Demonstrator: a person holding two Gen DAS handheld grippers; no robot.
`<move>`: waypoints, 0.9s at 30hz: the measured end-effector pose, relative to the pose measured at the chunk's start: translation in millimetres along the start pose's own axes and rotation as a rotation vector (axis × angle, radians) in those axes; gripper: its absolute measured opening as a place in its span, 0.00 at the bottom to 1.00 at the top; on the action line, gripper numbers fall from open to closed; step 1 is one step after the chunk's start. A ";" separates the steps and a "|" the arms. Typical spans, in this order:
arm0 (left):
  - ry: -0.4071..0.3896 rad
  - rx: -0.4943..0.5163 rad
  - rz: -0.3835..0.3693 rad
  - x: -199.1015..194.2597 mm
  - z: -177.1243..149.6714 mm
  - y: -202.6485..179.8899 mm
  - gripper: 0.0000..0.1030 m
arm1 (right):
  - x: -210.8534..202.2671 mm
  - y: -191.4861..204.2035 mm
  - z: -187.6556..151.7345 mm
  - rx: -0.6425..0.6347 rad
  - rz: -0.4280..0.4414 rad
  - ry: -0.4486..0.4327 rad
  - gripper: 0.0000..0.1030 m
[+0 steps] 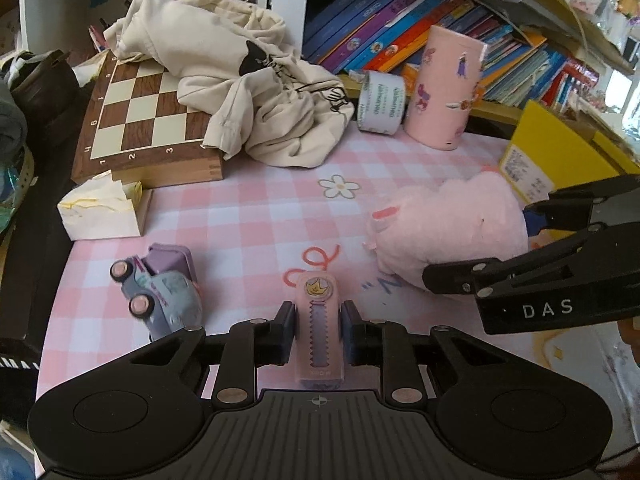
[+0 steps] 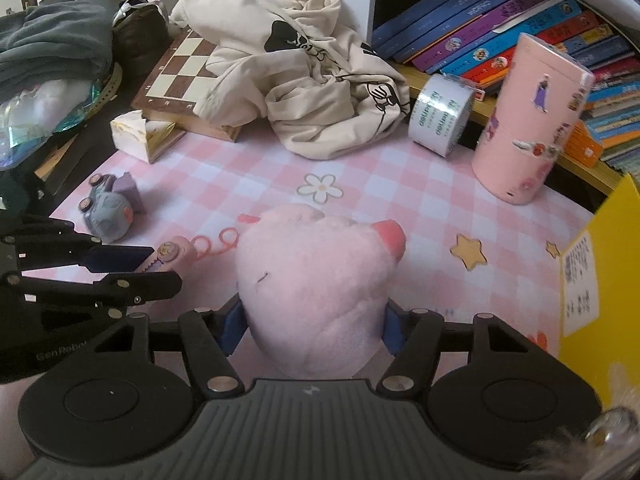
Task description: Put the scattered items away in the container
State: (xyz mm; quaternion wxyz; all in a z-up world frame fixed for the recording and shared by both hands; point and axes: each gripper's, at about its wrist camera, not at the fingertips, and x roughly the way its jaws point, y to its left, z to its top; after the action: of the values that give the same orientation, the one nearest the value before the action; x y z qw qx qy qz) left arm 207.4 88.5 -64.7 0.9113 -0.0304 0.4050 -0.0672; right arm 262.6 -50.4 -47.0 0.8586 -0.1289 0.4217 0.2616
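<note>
My left gripper (image 1: 318, 330) is shut on a small pink case with a crown and a purple zigzag strip (image 1: 318, 332), low over the pink checked mat; the case also shows in the right wrist view (image 2: 170, 258). My right gripper (image 2: 312, 324) is shut on a pink plush pig (image 2: 316, 280), which also shows in the left wrist view (image 1: 448, 232). A grey-purple toy car (image 1: 160, 292) lies on its side left of the case. A yellow box (image 2: 600, 280), the container, stands at the right edge.
A pink cylinder tin (image 2: 528, 120), a tape roll (image 2: 440, 114), a cream hoodie (image 2: 296, 72) over a chessboard (image 1: 140, 120) and a tissue box (image 1: 102, 212) line the back. Books (image 2: 500, 20) fill the shelf behind. Dark clothes (image 2: 52, 52) lie at the left.
</note>
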 end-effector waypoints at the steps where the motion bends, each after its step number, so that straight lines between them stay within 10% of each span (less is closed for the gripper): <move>1: -0.003 0.003 -0.004 -4.0 -1.9 -1.8 0.22 | -4.6 0.9 -3.5 0.003 0.000 -0.001 0.61; 27: -0.055 0.095 -0.082 -90.3 -43.9 -51.1 0.22 | -107.6 18.7 -80.4 0.072 -0.033 -0.062 0.61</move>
State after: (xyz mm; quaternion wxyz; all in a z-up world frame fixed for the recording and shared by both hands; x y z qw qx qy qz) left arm 110.0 51.3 -22.3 0.9191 -0.0054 0.3743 -0.1228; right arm 144.8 -107.1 -11.0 0.8795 -0.0968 0.4019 0.2358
